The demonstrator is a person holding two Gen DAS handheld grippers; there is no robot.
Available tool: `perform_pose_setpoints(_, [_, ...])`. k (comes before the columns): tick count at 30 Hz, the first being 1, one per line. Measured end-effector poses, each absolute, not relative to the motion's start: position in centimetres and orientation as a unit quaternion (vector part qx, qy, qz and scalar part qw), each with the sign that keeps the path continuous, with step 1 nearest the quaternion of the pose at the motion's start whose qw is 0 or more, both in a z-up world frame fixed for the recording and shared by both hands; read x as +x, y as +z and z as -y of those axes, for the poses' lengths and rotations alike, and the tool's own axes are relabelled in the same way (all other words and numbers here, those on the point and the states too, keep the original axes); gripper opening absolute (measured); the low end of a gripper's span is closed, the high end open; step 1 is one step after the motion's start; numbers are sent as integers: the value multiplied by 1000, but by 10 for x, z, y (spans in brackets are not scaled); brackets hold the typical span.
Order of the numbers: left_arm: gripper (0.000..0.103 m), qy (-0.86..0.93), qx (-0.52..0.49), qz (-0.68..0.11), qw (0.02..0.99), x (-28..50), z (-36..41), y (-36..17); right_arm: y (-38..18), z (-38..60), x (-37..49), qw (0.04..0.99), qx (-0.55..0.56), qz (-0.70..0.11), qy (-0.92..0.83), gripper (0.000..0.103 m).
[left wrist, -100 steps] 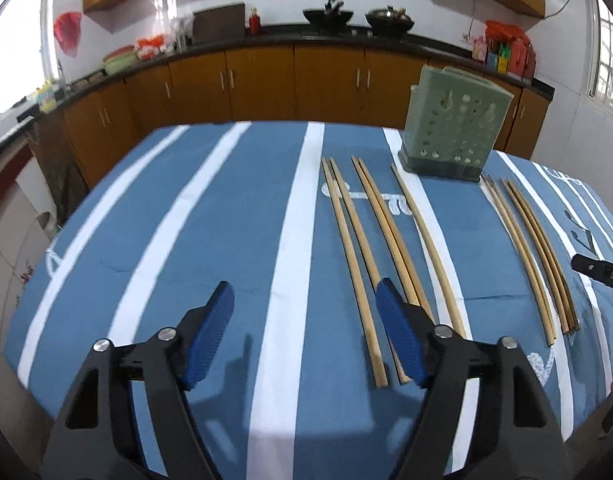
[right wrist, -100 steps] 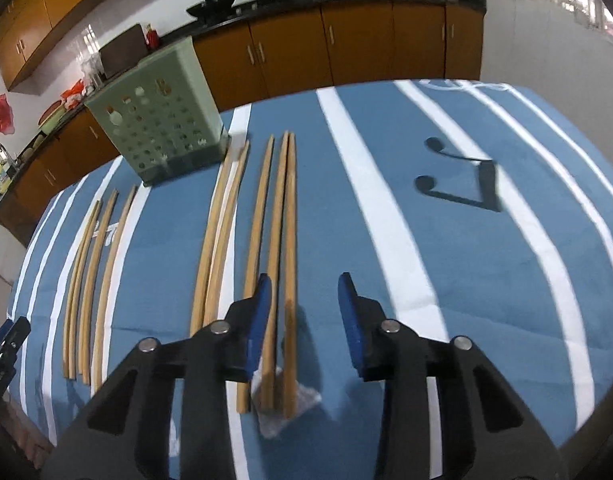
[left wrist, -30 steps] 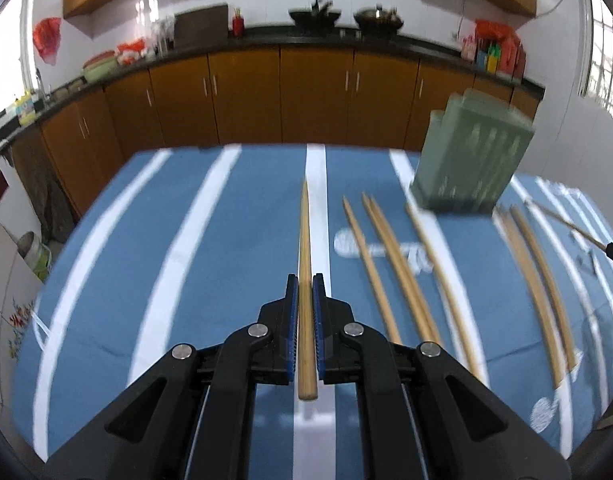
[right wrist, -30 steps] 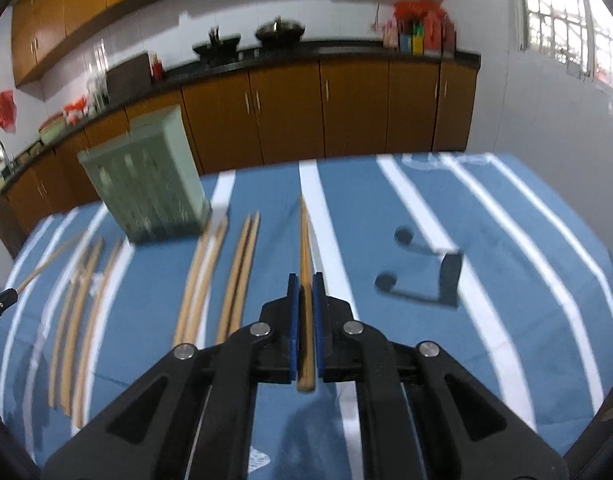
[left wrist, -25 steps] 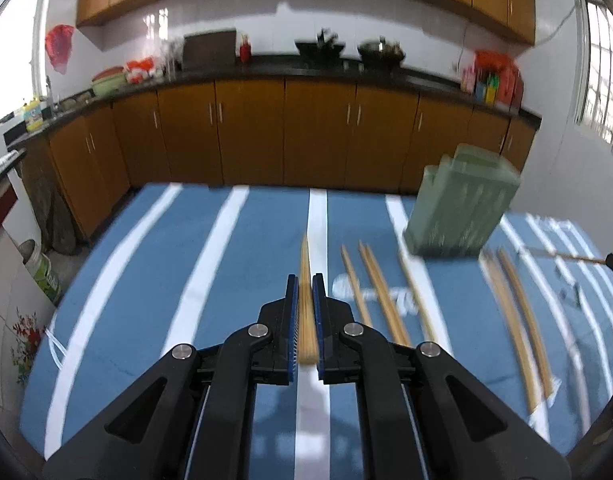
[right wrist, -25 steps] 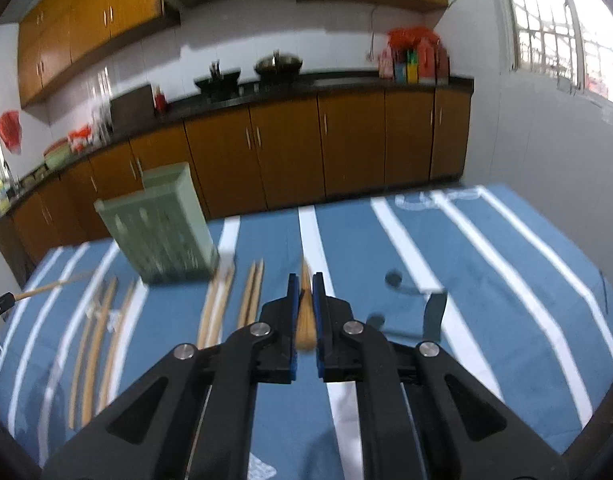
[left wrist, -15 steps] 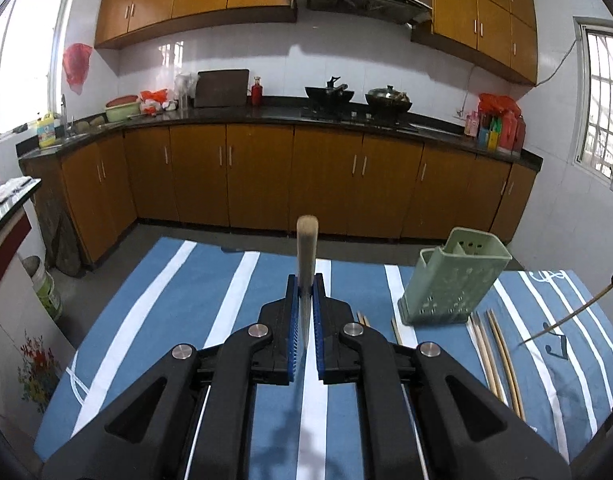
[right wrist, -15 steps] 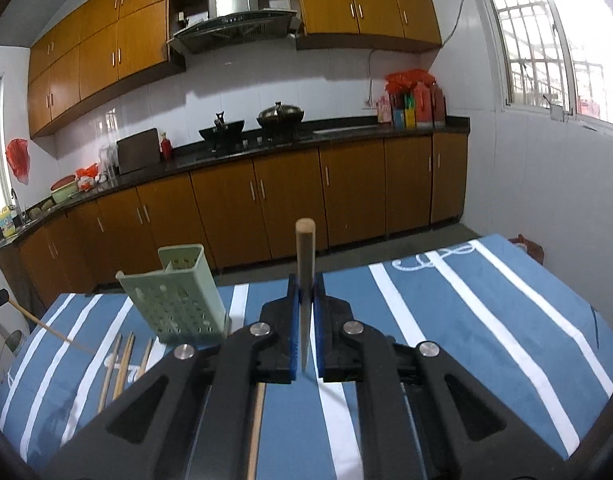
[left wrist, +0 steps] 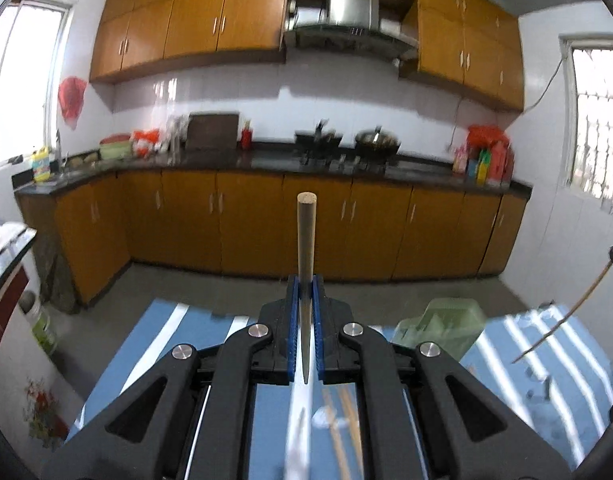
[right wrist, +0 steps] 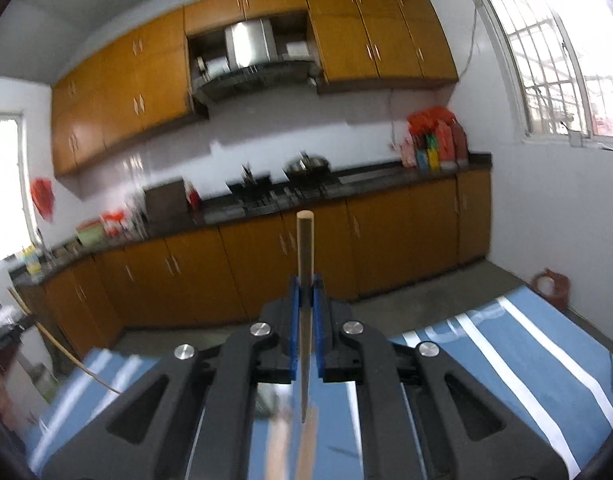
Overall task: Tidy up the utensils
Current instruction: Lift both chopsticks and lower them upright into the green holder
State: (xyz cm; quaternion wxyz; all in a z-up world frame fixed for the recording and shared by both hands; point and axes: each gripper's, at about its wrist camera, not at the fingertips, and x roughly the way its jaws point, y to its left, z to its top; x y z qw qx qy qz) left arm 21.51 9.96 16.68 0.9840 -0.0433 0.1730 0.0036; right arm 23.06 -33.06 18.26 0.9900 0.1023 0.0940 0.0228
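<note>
My left gripper (left wrist: 305, 284) is shut on a long wooden chopstick (left wrist: 306, 240) that points forward and up, well above the blue striped table (left wrist: 166, 336). My right gripper (right wrist: 305, 284) is shut on another wooden chopstick (right wrist: 305, 248), also raised. The green perforated utensil holder (left wrist: 442, 326) stands on the table, low right in the left wrist view. More chopsticks (left wrist: 342, 424) lie on the cloth below the left gripper. The right-hand chopstick (left wrist: 566, 316) crosses the right edge of the left wrist view.
Wooden kitchen cabinets (left wrist: 246, 224) and a dark countertop (left wrist: 266, 160) with pots stand behind the table. A floor gap (left wrist: 210, 284) separates them from the table. Windows are at both sides. Both views are blurred.
Both grippers closed on a chopstick each, lifted them off the table and tilted upward; the views now face the cabinets and the table has dropped low in both.
</note>
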Motion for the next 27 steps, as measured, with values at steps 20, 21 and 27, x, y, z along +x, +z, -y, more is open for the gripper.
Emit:
perform_pose_setpoints(20, [7,-102,-120,-161,974,264,-30,165,162,269,294,990,68,-95,74,8])
perform_pose_setpoints(21, [7,-103,-116,-168,974,267,-28,162,158,267,297,990,68,-100,74,8])
perform_pose_setpoints(27, [7,-99,-101,-201,969,280,-20,138,135,262,312,985,72,-135,75,8])
